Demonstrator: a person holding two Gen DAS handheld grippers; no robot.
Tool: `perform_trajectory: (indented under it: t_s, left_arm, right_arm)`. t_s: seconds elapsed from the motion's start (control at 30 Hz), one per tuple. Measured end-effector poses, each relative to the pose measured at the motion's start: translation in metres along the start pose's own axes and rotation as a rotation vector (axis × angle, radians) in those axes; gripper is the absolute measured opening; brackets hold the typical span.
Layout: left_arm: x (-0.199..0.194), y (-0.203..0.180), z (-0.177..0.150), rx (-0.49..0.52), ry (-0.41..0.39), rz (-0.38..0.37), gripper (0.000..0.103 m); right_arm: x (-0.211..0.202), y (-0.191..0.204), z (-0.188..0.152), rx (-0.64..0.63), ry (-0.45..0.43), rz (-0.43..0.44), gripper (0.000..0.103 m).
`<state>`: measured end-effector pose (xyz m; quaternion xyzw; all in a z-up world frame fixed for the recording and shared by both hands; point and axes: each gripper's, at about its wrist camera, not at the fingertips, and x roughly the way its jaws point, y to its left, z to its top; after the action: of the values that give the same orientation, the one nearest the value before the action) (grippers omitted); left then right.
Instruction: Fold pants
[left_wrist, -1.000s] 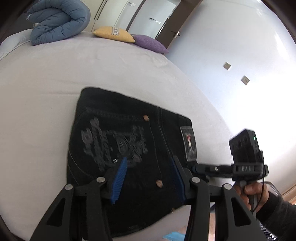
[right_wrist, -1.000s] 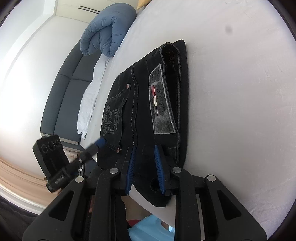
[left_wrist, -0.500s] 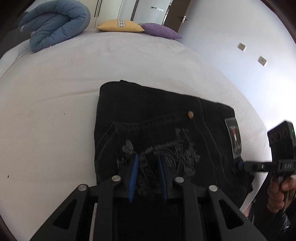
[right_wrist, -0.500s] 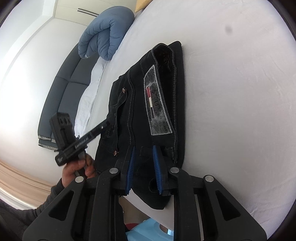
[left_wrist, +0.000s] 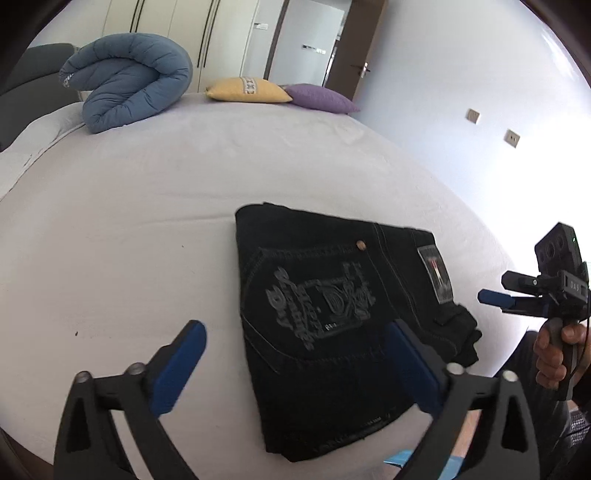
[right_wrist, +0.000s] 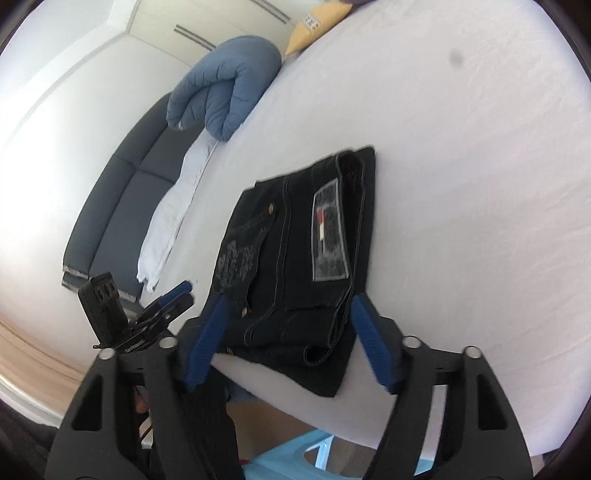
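Note:
Black jeans (left_wrist: 332, 317) lie folded into a compact rectangle on the white bed (left_wrist: 147, 221), near its front edge, back pocket print and waist label up. They also show in the right wrist view (right_wrist: 295, 251). My left gripper (left_wrist: 295, 354) is open and empty, hovering above the jeans' near left part. My right gripper (right_wrist: 288, 332) is open and empty, pulled back above the jeans' near end at the bed edge. The right gripper also shows in the left wrist view (left_wrist: 495, 299), and the left gripper in the right wrist view (right_wrist: 177, 295).
A rolled blue duvet (left_wrist: 125, 77), a yellow pillow (left_wrist: 247, 90) and a purple pillow (left_wrist: 317, 98) lie at the bed's far end. A dark sofa (right_wrist: 118, 192) with a white cloth (right_wrist: 170, 210) stands beside the bed. A light blue stool (right_wrist: 303, 458) is below the edge.
Both grippers opened wide, let go of the jeans and drew back. The jeans now lie flat and free on the bed.

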<state>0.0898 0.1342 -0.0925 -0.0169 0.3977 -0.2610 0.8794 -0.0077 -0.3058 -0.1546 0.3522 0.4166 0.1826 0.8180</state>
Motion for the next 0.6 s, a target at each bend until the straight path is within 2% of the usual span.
perform_trajectory:
  t_s: [0.07,0.17,0.23,0.4,0.43,0.53,0.6]
  left_arm:
    - [0.012,0.02,0.014,-0.047,0.035,-0.02,0.101]
    - [0.043,0.041,0.02,-0.113,0.172,-0.077,0.101]
    - [0.06,0.05,0.02,-0.138,0.229,-0.097,0.097]
    - [0.082,0.05,0.018,-0.149,0.318,-0.161,0.096]
    - [0.088,0.048,0.018,-0.146,0.339,-0.164,0.091]
    - [0.1,0.035,0.016,-0.095,0.379,-0.133,0.086]
    - [0.104,0.023,0.017,-0.044,0.397,-0.082,0.075]
  right_arm:
    - [0.008,-0.013,0.011,0.069,0.022,-0.023,0.075]
    - [0.03,-0.027,0.023,0.135,0.08,-0.024,0.074]
    - [0.045,-0.033,0.028,0.144,0.121,-0.053,0.073]
    - [0.06,-0.039,0.035,0.167,0.136,-0.03,0.073]
    - [0.063,-0.042,0.036,0.169,0.141,-0.03,0.072]
    - [0.071,-0.046,0.042,0.177,0.161,-0.039,0.058]
    - [0.077,-0.049,0.045,0.174,0.186,-0.061,0.038]
